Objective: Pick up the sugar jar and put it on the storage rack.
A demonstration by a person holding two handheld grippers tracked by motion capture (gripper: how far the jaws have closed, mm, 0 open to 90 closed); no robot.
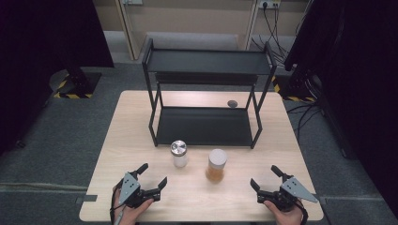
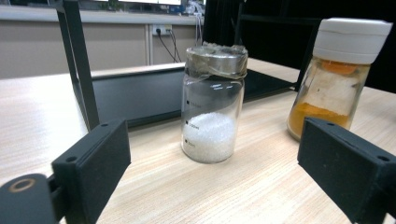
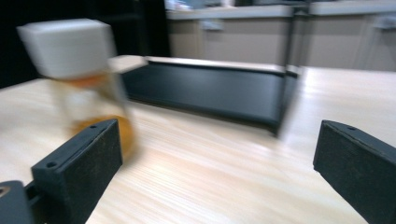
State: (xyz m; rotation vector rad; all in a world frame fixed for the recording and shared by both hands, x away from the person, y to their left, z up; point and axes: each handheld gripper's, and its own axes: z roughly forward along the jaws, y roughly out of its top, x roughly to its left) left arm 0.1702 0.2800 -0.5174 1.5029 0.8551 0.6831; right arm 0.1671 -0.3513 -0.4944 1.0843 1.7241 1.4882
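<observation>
Two jars stand on the wooden table (image 1: 234, 197) in front of a black two-tier rack (image 1: 206, 93). The left jar (image 1: 179, 153) is clear glass with a silver lid and white granules (image 2: 212, 107). The right jar (image 1: 216, 165) has a white cap and orange powder (image 2: 338, 74) (image 3: 79, 79). My left gripper (image 1: 152, 176) (image 2: 224, 168) rests open near the front edge, left of the jars, nothing between its jaws. My right gripper (image 1: 265, 177) (image 3: 224, 168) is open too, near the front right, with the orange jar off to its left.
A small dark round object (image 1: 232, 103) lies on the table by the rack's right rear leg. Both rack shelves are bare. Dark curtains and a stand with striped feet (image 1: 70, 89) flank the table; cables (image 1: 277, 28) hang at the back wall.
</observation>
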